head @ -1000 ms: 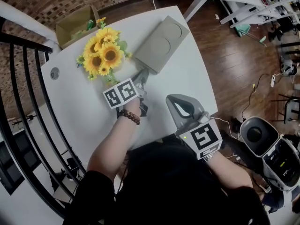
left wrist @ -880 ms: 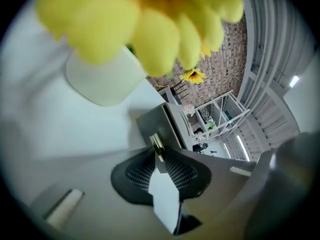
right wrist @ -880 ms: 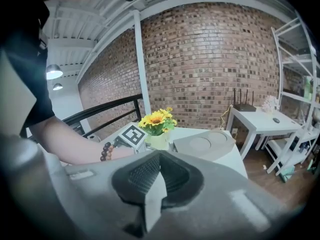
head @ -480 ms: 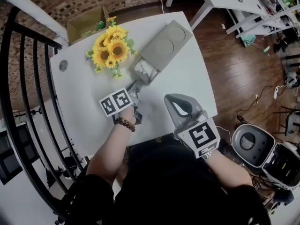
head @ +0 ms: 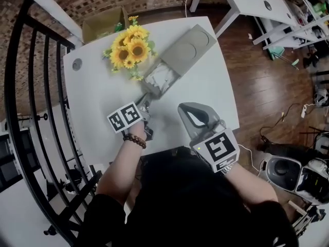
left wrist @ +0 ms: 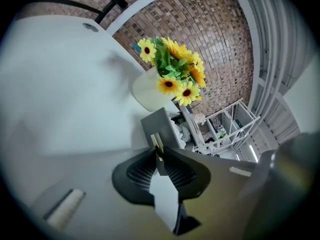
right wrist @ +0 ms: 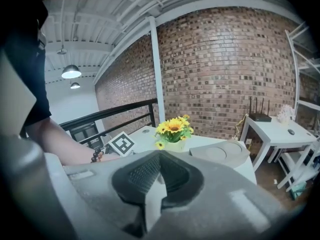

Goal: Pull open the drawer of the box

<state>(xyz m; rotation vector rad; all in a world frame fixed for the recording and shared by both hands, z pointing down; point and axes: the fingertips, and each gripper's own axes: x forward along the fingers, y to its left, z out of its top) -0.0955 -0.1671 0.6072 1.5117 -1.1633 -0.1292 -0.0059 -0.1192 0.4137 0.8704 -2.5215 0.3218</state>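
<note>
On the white table (head: pixel 95 99), the sunflowers (head: pixel 128 48) stand at the left, just beside the grey box (head: pixel 187 44). The left gripper (left wrist: pixel 158 153) has its jaws pinched together on the small tan pull tab (left wrist: pixel 156 143) at the front of the drawer (head: pixel 160 80). The drawer stands partly out of the box towards the person, with something crumpled and white showing inside. The pull looks well along but unfinished. To finish it well, the draw should run straight along the box's length, low and level, so the drawer does not skew or bind. The tab is thin, so a steady draw is safer than a jerk that could slip it free. Nothing holds the box, so it may slide. The right gripper (right wrist: pixel 159 176), jaws closed on nothing, is held near the person, apart from the box; it could steady the box's top.
</note>
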